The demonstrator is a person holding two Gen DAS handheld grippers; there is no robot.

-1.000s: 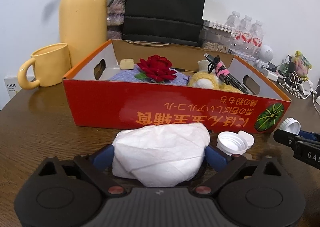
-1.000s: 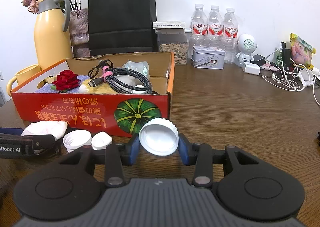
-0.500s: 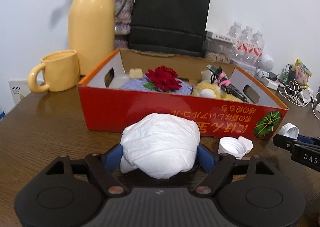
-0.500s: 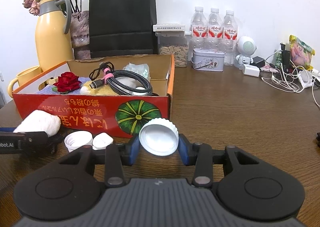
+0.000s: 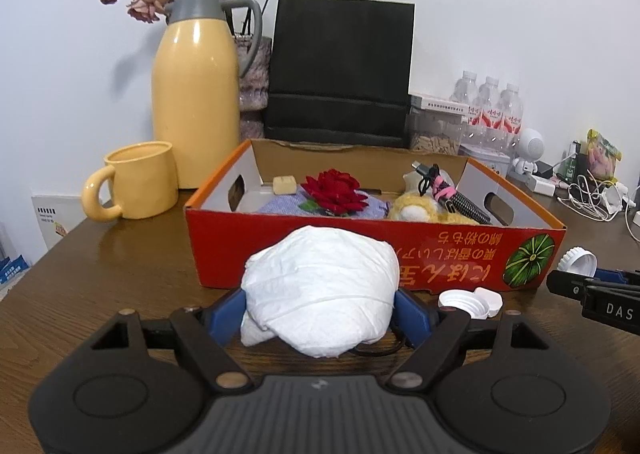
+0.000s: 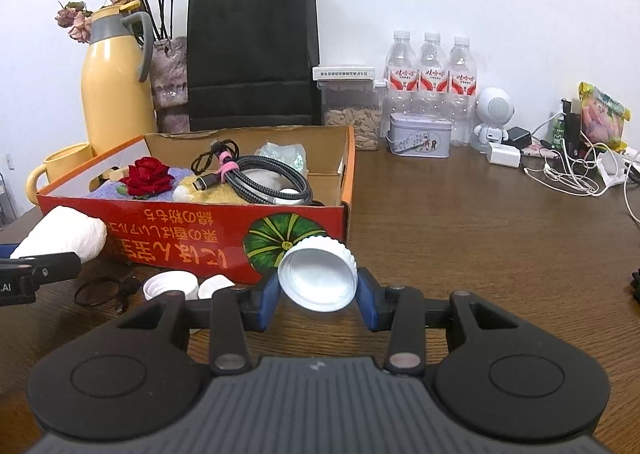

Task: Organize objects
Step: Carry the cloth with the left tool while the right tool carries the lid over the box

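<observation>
We see the left tool (image 5: 320, 304) clamped on a white paper wad (image 5: 320, 290); its jaws have just narrowed onto it, and the wad hangs clear of the bench (image 5: 100, 286) in front of the red box's near wall. The right tool (image 6: 318, 290) grips a white ribbed cap (image 6: 318, 274) by its sides, tilted with the open face toward the camera. Two more white caps (image 6: 170, 286) lie on the bench between the tools. Beyond them stands the red box (image 6: 192, 232), which holds a red rose (image 5: 334, 192) and a coiled cable (image 6: 264, 180).
</observation>
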